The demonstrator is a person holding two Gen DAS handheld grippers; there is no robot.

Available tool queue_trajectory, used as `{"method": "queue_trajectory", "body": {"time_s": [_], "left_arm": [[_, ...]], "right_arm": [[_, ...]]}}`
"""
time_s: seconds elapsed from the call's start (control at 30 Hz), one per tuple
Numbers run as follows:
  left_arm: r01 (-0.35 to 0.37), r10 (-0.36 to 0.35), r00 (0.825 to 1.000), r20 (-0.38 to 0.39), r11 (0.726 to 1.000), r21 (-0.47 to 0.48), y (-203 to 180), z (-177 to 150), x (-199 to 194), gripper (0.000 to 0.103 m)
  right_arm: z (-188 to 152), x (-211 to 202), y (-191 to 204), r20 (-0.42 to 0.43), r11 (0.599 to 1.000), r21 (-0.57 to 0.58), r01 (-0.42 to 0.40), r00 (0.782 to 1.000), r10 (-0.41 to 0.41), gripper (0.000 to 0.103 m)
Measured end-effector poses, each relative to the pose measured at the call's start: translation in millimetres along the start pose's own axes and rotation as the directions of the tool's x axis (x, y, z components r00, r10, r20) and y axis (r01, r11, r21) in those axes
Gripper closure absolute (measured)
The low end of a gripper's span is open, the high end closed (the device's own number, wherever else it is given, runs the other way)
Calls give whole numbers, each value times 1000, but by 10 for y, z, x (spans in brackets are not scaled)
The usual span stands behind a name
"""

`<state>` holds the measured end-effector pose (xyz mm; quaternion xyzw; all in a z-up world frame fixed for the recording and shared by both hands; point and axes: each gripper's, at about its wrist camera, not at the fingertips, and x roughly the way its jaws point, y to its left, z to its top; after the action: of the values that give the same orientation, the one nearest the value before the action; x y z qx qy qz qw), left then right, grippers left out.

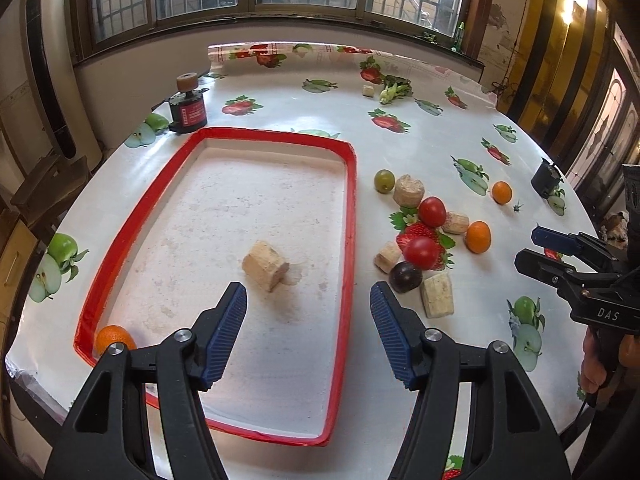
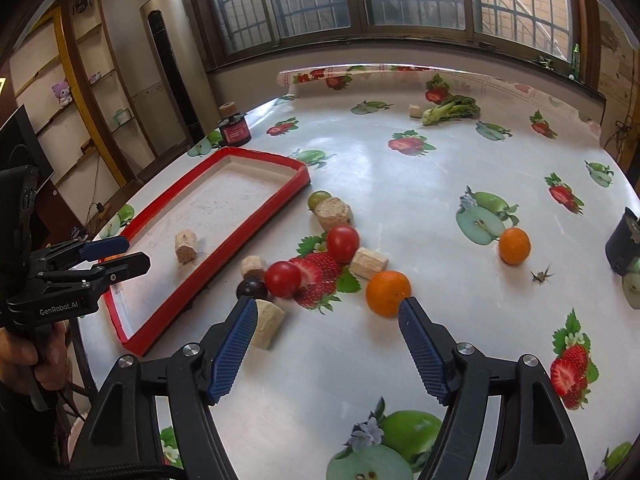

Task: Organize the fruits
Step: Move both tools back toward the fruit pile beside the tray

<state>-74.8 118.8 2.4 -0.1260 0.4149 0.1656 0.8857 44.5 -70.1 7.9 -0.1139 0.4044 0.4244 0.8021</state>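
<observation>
A red-rimmed white tray [image 1: 352, 208] [image 2: 276, 204] holds a tan cork-like chunk [image 1: 265, 266] [image 2: 186, 246] and an orange [image 1: 114, 339] in its near left corner. My left gripper [image 1: 308, 300] [image 2: 120, 254] is open and empty above the tray, just short of the chunk. Right of the tray lie two red tomatoes [image 2: 343, 243] [image 2: 283, 278], a dark plum [image 2: 251, 289], a green fruit [image 2: 319, 199], two oranges [image 2: 388, 293] [image 2: 514, 246] and several tan chunks [image 2: 333, 213]. My right gripper [image 2: 328, 316] [image 1: 536, 248] is open and empty, with the near orange at its right fingertip.
The table [image 2: 400, 184] has a fruit-print cloth. A black and red canister [image 1: 187, 114] stands behind the tray. A leafy green vegetable [image 2: 452, 111] and a small chunk [image 2: 415, 111] lie at the back. A black cup [image 2: 622, 244] stands at the right edge.
</observation>
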Motion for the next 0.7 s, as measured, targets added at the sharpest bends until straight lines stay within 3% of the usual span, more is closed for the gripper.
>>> {"method": "queue_trajectory", "body": {"time_s": [0.43,0.7], "left_arm": [[113,-109,993,-45,989,101,-640,-5,125,40],[173,-167,983,-83,981,84,-755,-25,211,40]], "right_arm": [[-241,-204,-628,2,987,130,92,996,-93,28],[-243,-251,-793,19,983,156,98,995,-102,28]]}}
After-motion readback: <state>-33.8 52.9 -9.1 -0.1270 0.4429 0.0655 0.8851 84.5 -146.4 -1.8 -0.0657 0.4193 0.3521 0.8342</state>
